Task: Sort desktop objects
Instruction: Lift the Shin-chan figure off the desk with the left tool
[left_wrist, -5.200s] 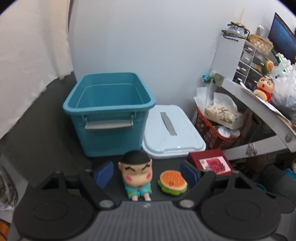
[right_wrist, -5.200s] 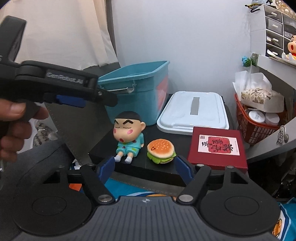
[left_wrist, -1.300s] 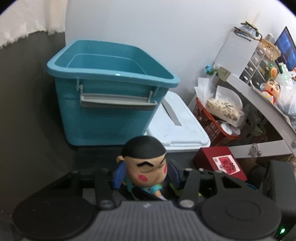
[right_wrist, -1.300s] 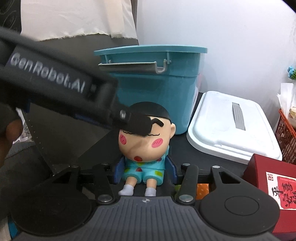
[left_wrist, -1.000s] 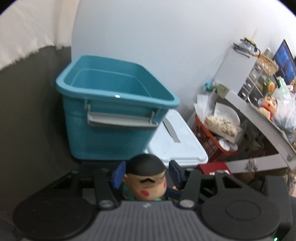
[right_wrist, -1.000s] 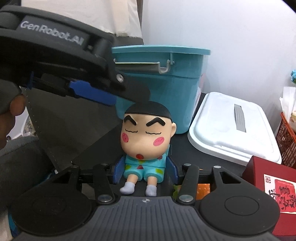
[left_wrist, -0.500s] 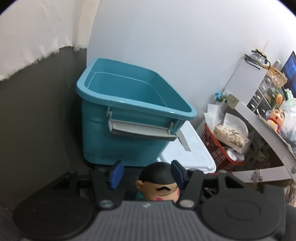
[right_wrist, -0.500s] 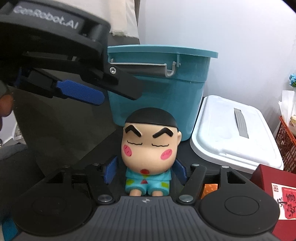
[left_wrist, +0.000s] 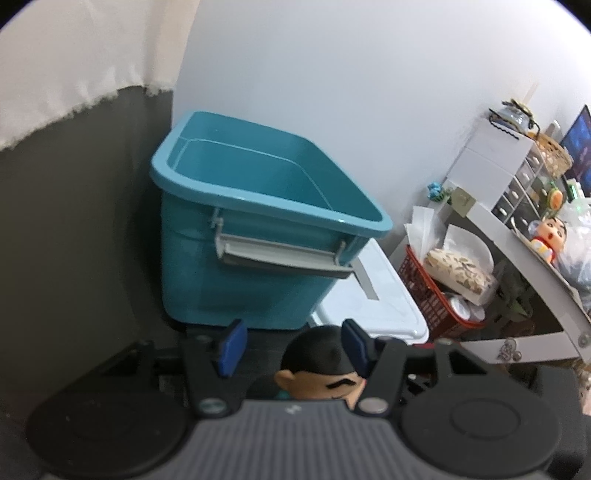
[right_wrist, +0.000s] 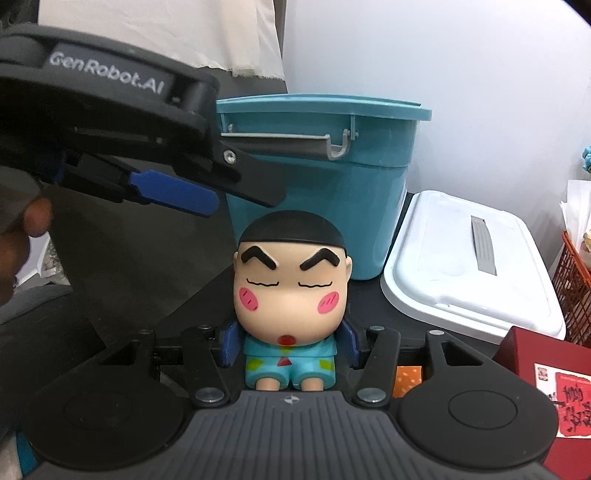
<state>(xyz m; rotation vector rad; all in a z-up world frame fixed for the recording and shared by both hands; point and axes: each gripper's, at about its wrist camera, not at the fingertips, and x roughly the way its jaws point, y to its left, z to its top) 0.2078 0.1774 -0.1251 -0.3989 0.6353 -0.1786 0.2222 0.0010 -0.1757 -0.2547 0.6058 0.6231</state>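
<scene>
A cartoon boy figurine (right_wrist: 291, 295) with black hair and a teal outfit stands upright on the black desk. My right gripper (right_wrist: 290, 343) is shut on the figurine's body, blue pads against both sides. My left gripper (left_wrist: 291, 345) is open and empty, raised above and behind the figurine, whose head top (left_wrist: 317, 360) shows low between its fingers. The left gripper also appears in the right wrist view (right_wrist: 170, 192) at upper left. An empty teal bin (left_wrist: 258, 236) stands behind; it also shows in the right wrist view (right_wrist: 325, 177).
A white bin lid (right_wrist: 469, 266) lies right of the teal bin. A red box (right_wrist: 546, 384) sits at the front right, an orange toy (right_wrist: 408, 378) partly hidden beside the gripper. A red basket (left_wrist: 439, 295) and a cluttered shelf (left_wrist: 524, 240) stand to the right.
My left gripper let go of the figurine, opened, and rose up and back. My right gripper stays shut on the figurine and has moved a little closer to the bin.
</scene>
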